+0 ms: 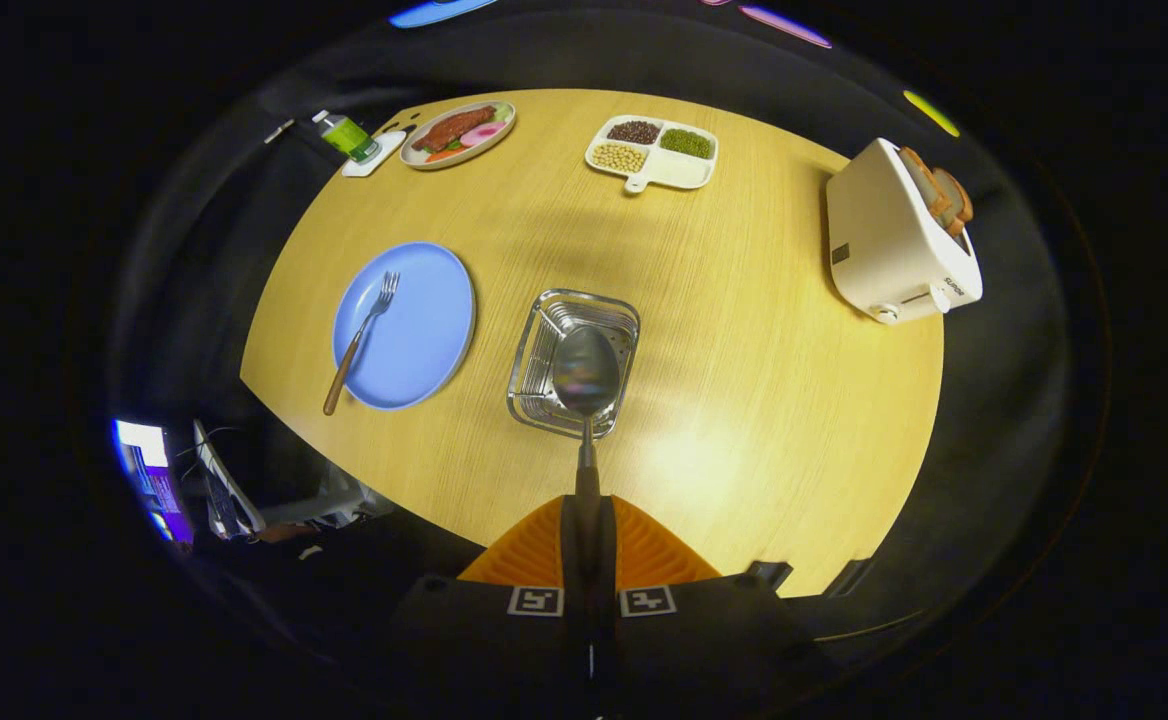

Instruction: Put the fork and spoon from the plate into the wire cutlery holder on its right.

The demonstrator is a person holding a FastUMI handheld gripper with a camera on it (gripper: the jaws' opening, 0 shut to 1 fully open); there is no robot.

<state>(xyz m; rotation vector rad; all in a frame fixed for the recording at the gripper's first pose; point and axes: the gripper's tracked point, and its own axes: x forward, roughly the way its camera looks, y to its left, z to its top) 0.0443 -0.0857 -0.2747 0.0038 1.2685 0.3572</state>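
The claw (585, 530) is pinching the spoon (586, 375) by its handle, bowl hovering just ahead over the holder (544, 345), where it is risking catching the rim.

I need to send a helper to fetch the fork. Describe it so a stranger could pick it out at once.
Start at the yellow wooden table and find the round blue plate, left of the wire cutlery holder. The fork lies across that plate, tines on the blue, brown handle poking over the rim. Unlike the spoon, which the tongs grip over the holder, it is pronged and lying free.
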